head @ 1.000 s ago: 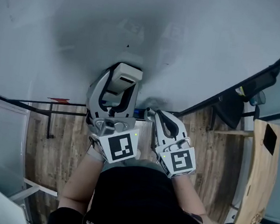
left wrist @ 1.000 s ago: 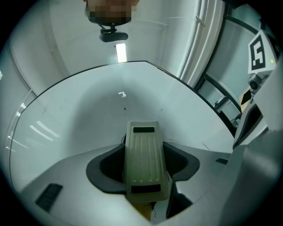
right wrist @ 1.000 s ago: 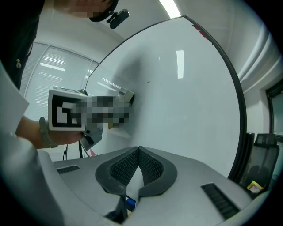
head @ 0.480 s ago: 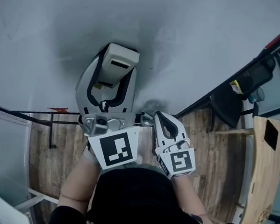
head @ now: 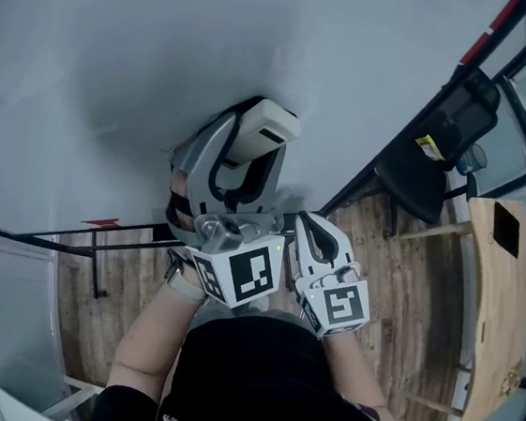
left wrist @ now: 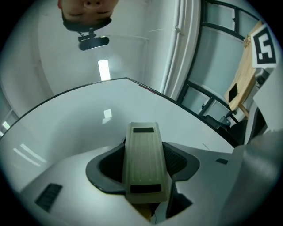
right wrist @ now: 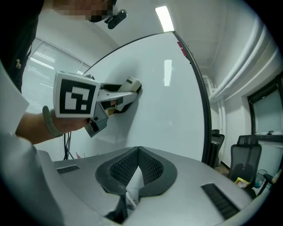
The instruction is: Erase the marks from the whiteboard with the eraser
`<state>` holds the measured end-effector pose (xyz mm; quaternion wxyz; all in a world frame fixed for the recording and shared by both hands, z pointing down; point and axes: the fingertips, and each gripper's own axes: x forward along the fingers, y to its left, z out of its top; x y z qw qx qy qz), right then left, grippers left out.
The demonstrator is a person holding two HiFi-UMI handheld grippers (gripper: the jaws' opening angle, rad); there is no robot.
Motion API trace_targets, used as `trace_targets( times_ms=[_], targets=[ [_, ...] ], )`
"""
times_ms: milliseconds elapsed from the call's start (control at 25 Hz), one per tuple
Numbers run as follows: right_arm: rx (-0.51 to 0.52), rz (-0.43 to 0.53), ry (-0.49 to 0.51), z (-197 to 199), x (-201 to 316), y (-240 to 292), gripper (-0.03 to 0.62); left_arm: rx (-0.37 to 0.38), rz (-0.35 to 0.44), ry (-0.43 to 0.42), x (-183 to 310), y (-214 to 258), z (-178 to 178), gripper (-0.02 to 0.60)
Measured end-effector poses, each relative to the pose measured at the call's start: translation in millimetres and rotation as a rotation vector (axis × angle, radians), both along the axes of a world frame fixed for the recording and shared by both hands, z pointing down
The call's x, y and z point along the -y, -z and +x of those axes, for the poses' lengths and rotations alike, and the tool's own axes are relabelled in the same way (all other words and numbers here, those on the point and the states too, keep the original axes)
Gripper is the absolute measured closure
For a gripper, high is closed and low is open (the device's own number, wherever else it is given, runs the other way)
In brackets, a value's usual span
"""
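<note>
The left gripper view shows plainly what the head view only hints at: the left gripper (head: 244, 146) has its jaws clamped on the cream eraser (left wrist: 143, 163), whose far end meets the whiteboard (left wrist: 75, 128). The right gripper view shows the right gripper (right wrist: 138, 165) with its jaws closed together on nothing, just beside the left one. The eraser's wiping face is hidden against the board, and the grey shading around it in the head view could be smear or shadow.

Wood-plank floor (head: 407, 268). Black office chair (head: 428, 172) at right, near a pale wooden tabletop (head: 493, 307). Ceiling light strip (right wrist: 164, 17) lit. Blinds (right wrist: 48, 59) at left; dark-framed windows (right wrist: 269, 106) at right.
</note>
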<state>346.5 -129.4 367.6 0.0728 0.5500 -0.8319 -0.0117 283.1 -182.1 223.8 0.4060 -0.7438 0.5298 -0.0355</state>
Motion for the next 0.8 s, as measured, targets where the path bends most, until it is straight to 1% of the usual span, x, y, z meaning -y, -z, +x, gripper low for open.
trace_targets(
  times_ms=[120, 240, 360, 440, 520, 600, 680, 800],
  targets=[
    [0.002, -0.017, -0.061, 13, -6, -1, 0.568, 0.077, -0.023, -0.032, -1, -24, 18, 0.324],
    [0.007, -0.015, -0.093, 18, -11, 1, 0.566, 0.137, -0.060, -0.061, -1, -46, 29, 0.324],
    [0.001, -0.009, -0.100, 13, -20, -2, 0.568, 0.189, -0.111, -0.084, -6, -71, 29, 0.324],
    [0.003, -0.021, -0.115, 4, -27, -4, 0.568, 0.205, -0.162, -0.101, -12, -88, 22, 0.324],
    [0.012, -0.028, -0.121, -1, -27, -3, 0.568, 0.210, -0.231, -0.121, -13, -101, 18, 0.324],
    [0.017, -0.035, -0.113, -4, -25, 0, 0.566, 0.198, -0.303, -0.134, -11, -112, 13, 0.324],
    [0.020, -0.047, -0.098, -15, -23, 0, 0.568, 0.162, -0.365, -0.131, -10, -122, -3, 0.324],
    [0.015, -0.052, -0.049, -46, -21, -6, 0.568, 0.078, -0.450, -0.113, -13, -136, -47, 0.323]
  ],
)
